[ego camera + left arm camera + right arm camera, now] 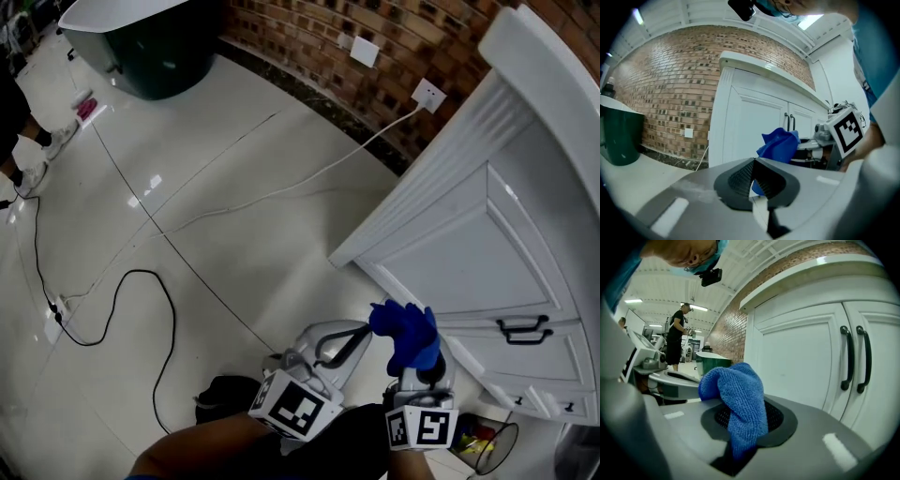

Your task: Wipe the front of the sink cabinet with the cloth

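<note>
The white sink cabinet stands at the right, its doors closed, with two black handles. My right gripper is shut on a blue cloth, which bunches up above its jaws a short way from the cabinet front. In the right gripper view the cloth drapes over the right gripper, with the cabinet door and handles close behind. My left gripper sits just left of it, shut with nothing held. In the left gripper view the left gripper has the cloth beyond it.
A black cable and a white cable lie on the tiled floor, the white one running to a socket on the brick wall. A dark green tub stands far left. A wire wastebasket sits by the cabinet's base.
</note>
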Available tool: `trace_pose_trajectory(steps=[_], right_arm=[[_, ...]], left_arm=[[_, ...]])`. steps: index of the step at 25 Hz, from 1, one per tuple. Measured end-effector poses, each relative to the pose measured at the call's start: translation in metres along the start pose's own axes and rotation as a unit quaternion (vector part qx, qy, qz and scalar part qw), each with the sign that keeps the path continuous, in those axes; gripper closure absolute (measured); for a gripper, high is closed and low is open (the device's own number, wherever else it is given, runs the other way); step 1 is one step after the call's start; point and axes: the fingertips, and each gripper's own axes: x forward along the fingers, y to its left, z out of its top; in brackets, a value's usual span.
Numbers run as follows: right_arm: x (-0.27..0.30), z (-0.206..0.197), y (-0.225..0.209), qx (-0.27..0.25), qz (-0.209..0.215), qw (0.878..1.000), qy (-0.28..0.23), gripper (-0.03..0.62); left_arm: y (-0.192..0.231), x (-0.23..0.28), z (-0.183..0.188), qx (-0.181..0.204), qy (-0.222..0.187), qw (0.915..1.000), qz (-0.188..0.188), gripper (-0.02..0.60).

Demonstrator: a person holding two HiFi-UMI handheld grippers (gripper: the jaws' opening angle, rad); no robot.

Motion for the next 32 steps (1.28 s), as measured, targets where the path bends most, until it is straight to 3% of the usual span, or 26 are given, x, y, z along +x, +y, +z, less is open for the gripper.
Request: trace_pose_trajectory(steps=[4,11,13,16,18,23,32], right_arm=[[-0.008,0.037,-0.007,0.004,-0.001,1.000,0.014,0.514],[-0.033,0.126,-0.021,0.012,-0.015,0.999,0.044,0.514],[-0.032,0.129,-0.007,0.015,-0.013,0.998,0.054,0.514],[-0.028,0.106,0.038,0.025,-0.006,0.997,0.069,0.514],[-0.036,0.112,0.055,0.027,0.000,0.997,0.073,0.514],[-0.099,0.201,0.051,0.037,-0.014,0.997,0.063,0.514],[-0.190,0.260,0.001,0.068,-0.024,0.995,0.075,0.514]], left_arm=[[-0.007,0.015,0.047,0.005,-0.017,0.9998,-0.002,0.578],[0.003,-0.005,0.144,0.017,0.006,0.9996,0.023,0.578],[0.010,-0.021,0.142,0.021,0.025,0.9993,0.021,0.578],[0.028,-0.057,0.108,0.011,0.049,0.9985,0.021,0.577],[0.029,-0.074,0.112,0.009,0.056,0.9982,0.020,0.578],[-0.010,-0.107,0.202,0.023,0.059,0.9979,0.013,0.577],[-0.084,-0.124,0.286,0.037,0.086,0.9955,0.015,0.578]])
